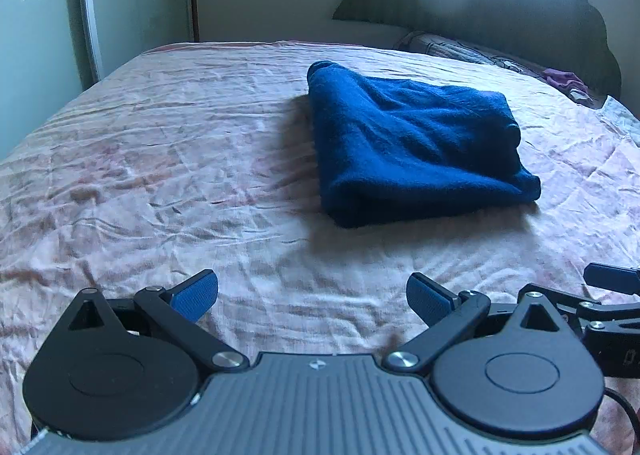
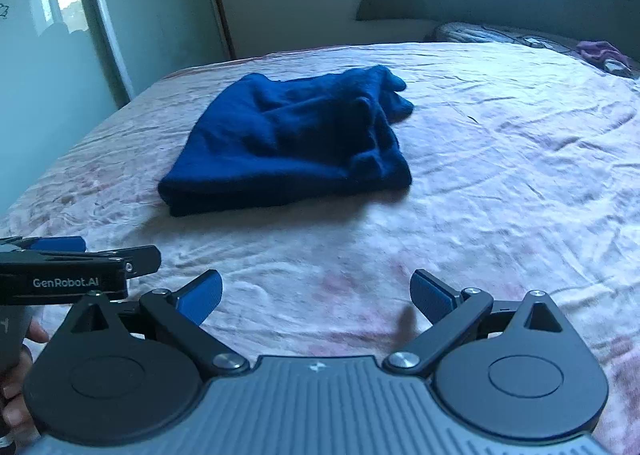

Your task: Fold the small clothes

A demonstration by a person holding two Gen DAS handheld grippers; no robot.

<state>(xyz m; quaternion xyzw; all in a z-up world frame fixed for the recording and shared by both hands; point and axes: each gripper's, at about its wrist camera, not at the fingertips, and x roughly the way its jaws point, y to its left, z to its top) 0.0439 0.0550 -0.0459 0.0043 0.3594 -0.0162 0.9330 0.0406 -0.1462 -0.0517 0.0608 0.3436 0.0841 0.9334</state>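
Now, step in hand: you are between folds — the dark blue fleece garment [image 1: 416, 147] lies already doubled into a thick, rough packet, and neither of your tools touches it.
Garment, place: it rests on the wrinkled pale pink bedsheet [image 1: 160, 159], toward the middle of the bed, well ahead of both tools, with its rounded folded edge nearest you.
Garment, shape: the far end looks loose and lumpy in the right wrist view [image 2: 288, 143], with a small flap poking out at the far right corner — I judge the fold is not tidy yet.
Left gripper [image 1: 312, 299]: its blue-padded jaws stand wide apart over bare sheet and hold nothing.
Right gripper [image 2: 316, 299]: likewise spread as wide as it goes, empty, just beside the left one.
Side by side: the left tool's dark body shows at the left edge of the right wrist view, so your hands are close together.
Next move, as I judge it: bring both tools forward to the near folded edge, one toward each corner, pinch through all layers, then lift and carry it over.
Watch for: thick fleece may slip out of a shallow pinch.
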